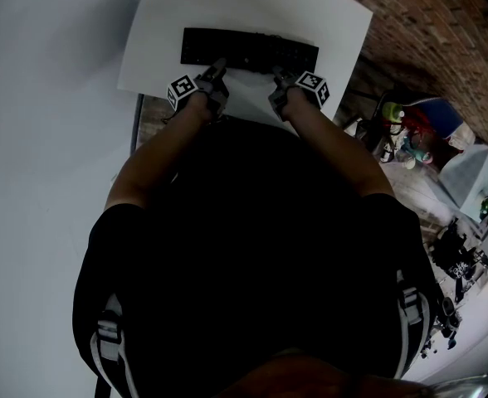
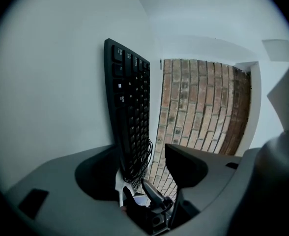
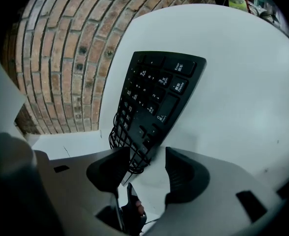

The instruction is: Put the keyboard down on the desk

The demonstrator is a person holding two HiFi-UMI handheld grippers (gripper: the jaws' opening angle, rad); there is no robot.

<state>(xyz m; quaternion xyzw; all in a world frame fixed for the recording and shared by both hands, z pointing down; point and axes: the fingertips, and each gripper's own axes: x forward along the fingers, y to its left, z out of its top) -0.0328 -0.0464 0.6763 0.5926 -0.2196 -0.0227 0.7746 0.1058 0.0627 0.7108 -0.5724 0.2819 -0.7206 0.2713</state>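
Both apart, left tool (image 1: 217, 67) and right tool (image 1: 279, 75) astride keyboard (image 1: 248, 50) on desk (image 1: 252, 7); cable (image 3: 127, 144) between; brickwork (image 3: 61, 58) beside

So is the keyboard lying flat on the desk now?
Flat, it seems: the keyboard lies keys-up on the white desk, with left gripper and right gripper open around its near edge.

This looks like a workroom or lab rather than a home. A plain white rectangular worktop (image 1: 335, 23) carries a black computer keyboard (image 1: 248, 50). A red-brick surface (image 1: 431, 31) lies beyond it, and colourful bottles and dark gear (image 1: 406, 135) clutter one side.
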